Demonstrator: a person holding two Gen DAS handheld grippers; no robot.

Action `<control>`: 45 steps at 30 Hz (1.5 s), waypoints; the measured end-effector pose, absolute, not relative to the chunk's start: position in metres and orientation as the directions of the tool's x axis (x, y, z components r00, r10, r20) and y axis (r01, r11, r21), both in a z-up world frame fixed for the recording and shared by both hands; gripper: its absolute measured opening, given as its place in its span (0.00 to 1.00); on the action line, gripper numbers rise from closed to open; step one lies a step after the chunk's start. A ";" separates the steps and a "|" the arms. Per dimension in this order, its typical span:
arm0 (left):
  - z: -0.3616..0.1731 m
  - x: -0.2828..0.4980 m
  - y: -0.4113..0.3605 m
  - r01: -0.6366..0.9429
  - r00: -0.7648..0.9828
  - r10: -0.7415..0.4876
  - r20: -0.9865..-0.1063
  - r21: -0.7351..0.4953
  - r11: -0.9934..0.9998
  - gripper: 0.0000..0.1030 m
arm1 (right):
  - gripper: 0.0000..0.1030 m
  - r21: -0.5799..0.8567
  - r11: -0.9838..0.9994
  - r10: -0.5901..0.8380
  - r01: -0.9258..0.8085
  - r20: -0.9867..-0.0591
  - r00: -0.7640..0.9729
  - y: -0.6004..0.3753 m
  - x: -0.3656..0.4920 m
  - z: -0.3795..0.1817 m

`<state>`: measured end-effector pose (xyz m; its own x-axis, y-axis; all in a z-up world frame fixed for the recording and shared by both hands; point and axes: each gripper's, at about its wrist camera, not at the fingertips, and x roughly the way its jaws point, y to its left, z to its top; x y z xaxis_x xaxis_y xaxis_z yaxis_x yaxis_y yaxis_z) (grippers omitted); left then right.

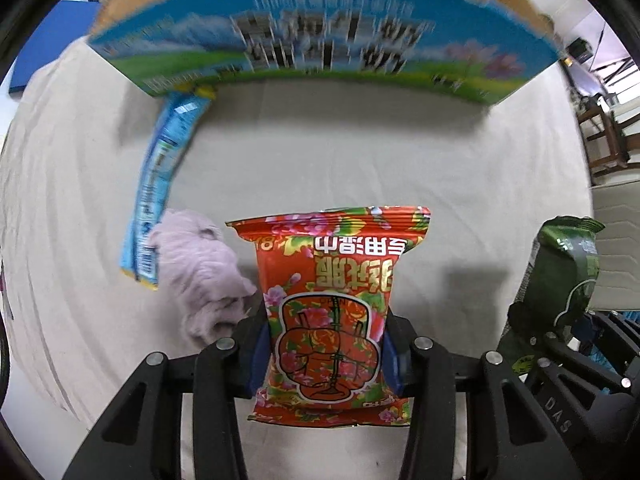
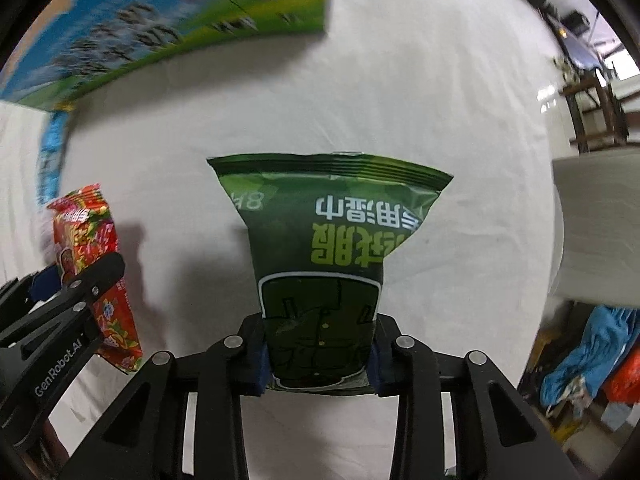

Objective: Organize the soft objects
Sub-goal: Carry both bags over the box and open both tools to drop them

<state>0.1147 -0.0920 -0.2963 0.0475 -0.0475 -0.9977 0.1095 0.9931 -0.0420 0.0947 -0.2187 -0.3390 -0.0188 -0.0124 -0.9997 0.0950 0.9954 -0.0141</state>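
2 soft packets are held above the pale cloth-covered table (image 1: 360, 152): a red floral plastic packet (image 1: 332, 312) is clamped between the blue-padded fingers of the left gripper (image 1: 326, 360), and a dark green plastic packet (image 2: 328, 264) is pinched likewise by the right gripper (image 2: 320, 360). Beside the red packet a crumpled lilac cloth (image 1: 200, 276) is seen lying on the table, with a long light-blue sachet strip (image 1: 160, 184) behind it and a blue-and-green printed cardboard box (image 1: 320, 44) farther back.

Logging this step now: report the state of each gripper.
Left gripper: closed on the red floral wipes pack.
Right gripper: closed on the green wipes pack.
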 end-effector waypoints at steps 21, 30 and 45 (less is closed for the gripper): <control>-0.143 0.113 -0.055 0.104 0.241 -0.191 -0.952 -0.170 0.980 0.41 | 0.36 0.150 0.989 0.146 -0.002 -0.961 0.234 -0.203 0.070 -0.159; -0.128 0.160 -0.058 0.119 0.250 -0.254 -0.934 -0.231 0.966 0.41 | 0.36 0.225 0.974 0.219 -0.006 -0.941 0.258 -0.207 0.105 -0.138; -0.190 0.335 -0.037 0.086 0.195 -0.175 -0.965 -0.161 0.983 0.41 | 0.36 0.156 0.985 0.141 0.068 -0.973 0.184 -0.225 0.286 -0.212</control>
